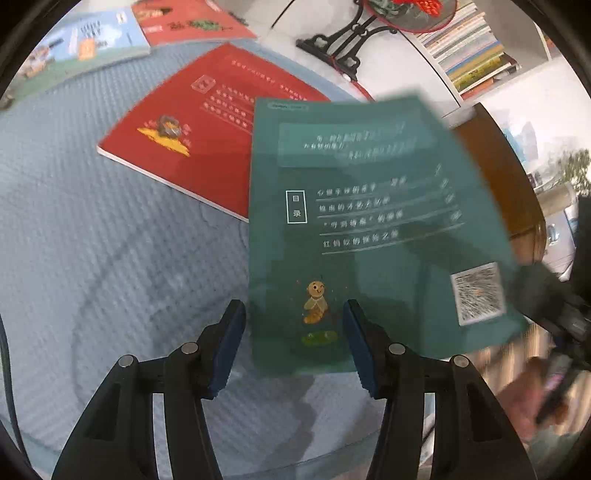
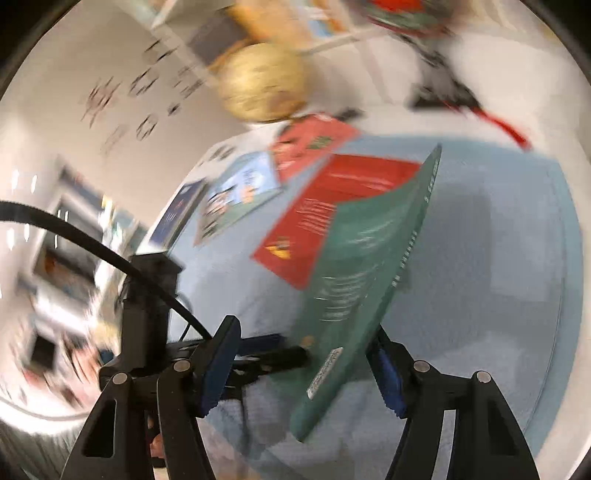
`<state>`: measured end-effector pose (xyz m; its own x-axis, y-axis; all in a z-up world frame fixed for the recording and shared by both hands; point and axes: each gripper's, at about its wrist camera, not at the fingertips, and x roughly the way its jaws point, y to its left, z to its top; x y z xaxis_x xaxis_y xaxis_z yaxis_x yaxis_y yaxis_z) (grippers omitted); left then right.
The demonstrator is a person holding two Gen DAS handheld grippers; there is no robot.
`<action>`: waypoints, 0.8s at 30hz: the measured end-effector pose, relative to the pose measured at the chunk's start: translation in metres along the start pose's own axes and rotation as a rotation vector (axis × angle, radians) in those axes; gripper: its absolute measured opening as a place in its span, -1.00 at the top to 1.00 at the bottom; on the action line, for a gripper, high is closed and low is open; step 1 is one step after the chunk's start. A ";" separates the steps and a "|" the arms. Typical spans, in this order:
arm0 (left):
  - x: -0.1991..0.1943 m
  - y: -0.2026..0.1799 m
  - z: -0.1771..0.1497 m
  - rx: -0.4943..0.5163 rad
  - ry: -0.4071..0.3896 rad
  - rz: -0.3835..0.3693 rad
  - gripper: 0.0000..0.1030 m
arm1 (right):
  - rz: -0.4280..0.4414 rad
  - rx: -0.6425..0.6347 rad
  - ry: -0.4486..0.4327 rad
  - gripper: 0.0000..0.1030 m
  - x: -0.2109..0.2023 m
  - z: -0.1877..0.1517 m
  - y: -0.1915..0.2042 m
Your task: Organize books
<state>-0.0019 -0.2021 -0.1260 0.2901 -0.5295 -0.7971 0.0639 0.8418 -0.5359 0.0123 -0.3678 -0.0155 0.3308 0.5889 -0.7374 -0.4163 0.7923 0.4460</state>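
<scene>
A green book (image 1: 369, 221) stands tilted and clear of the blue quilted mat (image 1: 92, 240), just ahead of the left gripper (image 1: 295, 314). That gripper's blue-padded fingers are spread, one at the book's left edge and the other in front of its cover, and they pinch nothing.

Beyond the book, to the upper right of the left gripper, a white shelf (image 1: 546, 40) holds a packed row of books (image 1: 469, 48). They are seen edge-on and their titles cannot be read.

The green cover carries white lines of Chinese text, a boxed heading, a cartoon insect near the bottom and a QR code in one corner, all smeared by motion. From the right wrist view the book curves between the parted fingers of the right gripper (image 2: 306, 328). It lies against the right-hand finger (image 2: 388, 373) and well clear of the left-hand one. The tip of that right-hand finger is hidden behind the book.

Ahead of the left gripper, a red book (image 1: 192, 136) lies flat on the mat, its near corner covered by the green one. Farther off lie a pale blue picture book (image 1: 85, 40) and a second red book (image 1: 188, 18), both cut off by the frame. A black ornament stand (image 1: 343, 37) sits beyond the mat. In the right wrist view everything past the mat is heavily blurred.
</scene>
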 end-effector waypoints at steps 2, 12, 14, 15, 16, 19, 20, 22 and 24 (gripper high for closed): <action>-0.013 0.003 -0.001 0.000 -0.029 0.023 0.01 | 0.010 -0.092 -0.015 -0.31 -0.001 0.006 0.030; -0.142 0.121 -0.042 -0.279 -0.281 0.340 0.01 | 0.143 -0.198 0.099 -0.35 0.052 -0.005 0.095; -0.161 0.150 -0.057 -0.365 -0.300 0.382 0.01 | 0.137 -0.172 0.142 -0.35 0.068 -0.017 0.090; -0.167 0.158 -0.063 -0.395 -0.303 0.389 0.01 | 0.127 -0.155 0.159 -0.35 0.075 -0.019 0.087; -0.171 0.163 -0.068 -0.409 -0.306 0.395 0.01 | 0.108 -0.133 0.176 -0.35 0.084 -0.023 0.081; -0.162 0.152 -0.059 -0.356 -0.285 0.392 0.01 | 0.023 -0.072 0.208 -0.35 0.106 -0.031 0.062; -0.154 0.143 -0.050 -0.316 -0.268 0.388 0.01 | 0.008 -0.059 0.215 -0.35 0.109 -0.031 0.058; -0.135 0.129 -0.034 -0.228 -0.231 0.381 0.01 | -0.025 -0.041 0.211 -0.29 0.120 -0.031 0.048; -0.117 0.119 -0.021 -0.165 -0.196 0.399 0.01 | -0.063 -0.033 0.225 -0.15 0.129 -0.032 0.040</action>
<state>-0.0481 -0.0422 -0.1018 0.4369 -0.1250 -0.8908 -0.2373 0.9392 -0.2482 0.0108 -0.2651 -0.1092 0.1618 0.4853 -0.8592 -0.4296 0.8185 0.3814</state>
